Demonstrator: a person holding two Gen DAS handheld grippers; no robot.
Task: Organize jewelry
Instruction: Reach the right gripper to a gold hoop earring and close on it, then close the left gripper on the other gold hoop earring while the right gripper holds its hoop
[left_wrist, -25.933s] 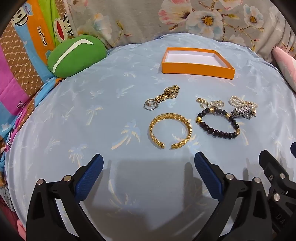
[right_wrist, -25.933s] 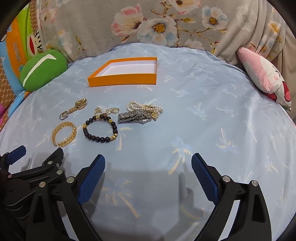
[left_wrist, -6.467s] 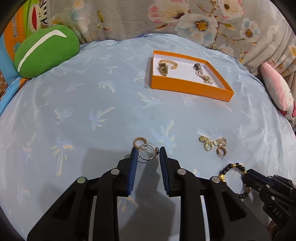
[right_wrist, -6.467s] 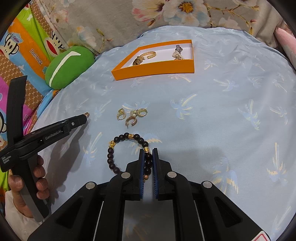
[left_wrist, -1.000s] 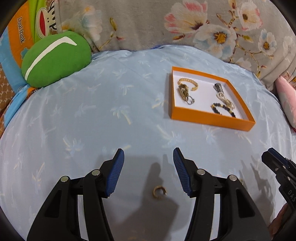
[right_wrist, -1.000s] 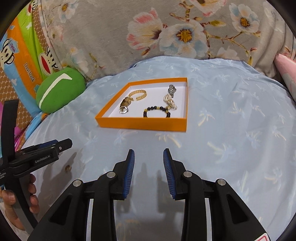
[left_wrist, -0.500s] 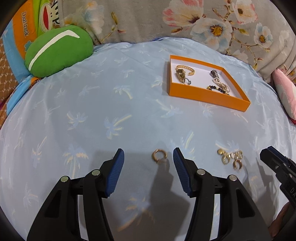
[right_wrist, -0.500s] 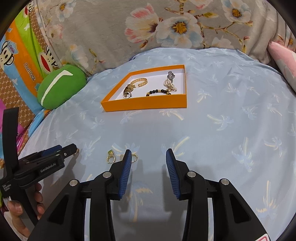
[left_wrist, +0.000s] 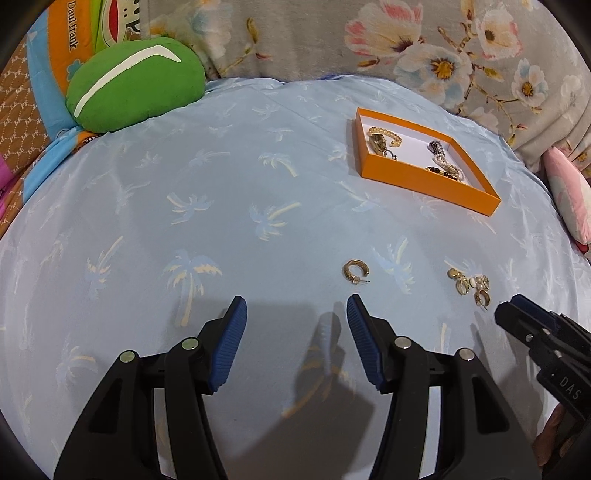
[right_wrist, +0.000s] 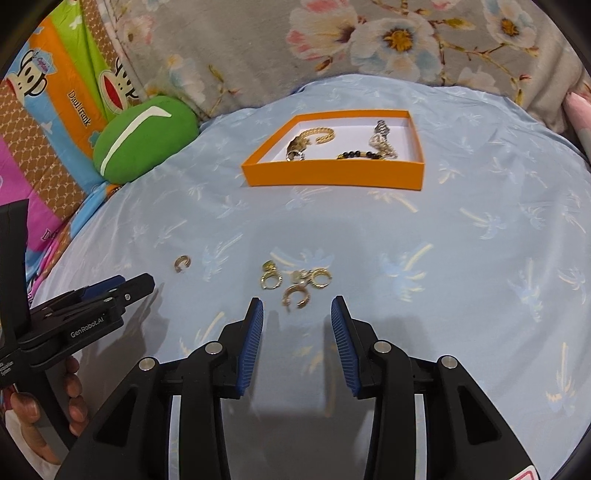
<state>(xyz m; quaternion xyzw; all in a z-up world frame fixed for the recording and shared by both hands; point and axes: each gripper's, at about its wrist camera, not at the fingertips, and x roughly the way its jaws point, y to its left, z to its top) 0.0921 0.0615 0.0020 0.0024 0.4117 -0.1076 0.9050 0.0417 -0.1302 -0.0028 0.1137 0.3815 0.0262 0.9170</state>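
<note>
An orange box (left_wrist: 424, 177) (right_wrist: 332, 173) on the blue palm-print sheet holds a gold bracelet (right_wrist: 317, 136), a beaded bracelet (right_wrist: 356, 155) and a pearl and silver piece (right_wrist: 380, 138). A single gold hoop earring (left_wrist: 355, 270) (right_wrist: 182, 263) lies just ahead of my open, empty left gripper (left_wrist: 295, 314). A cluster of several gold earrings (left_wrist: 472, 286) (right_wrist: 295, 284) lies just ahead of my open, empty right gripper (right_wrist: 296, 314). The right gripper also shows at the right edge of the left wrist view (left_wrist: 546, 343).
A green cushion (left_wrist: 135, 83) (right_wrist: 144, 138) lies at the back left. A floral blanket (right_wrist: 332, 40) rises behind the sheet. A pink pillow (left_wrist: 569, 199) sits at the right edge. The sheet drops off at the left onto colourful fabric (right_wrist: 48, 122).
Both grippers have pulled back from the box toward the loose earrings. The hoop and the cluster now sit just in front of the fingertips. Both grippers stay open.
</note>
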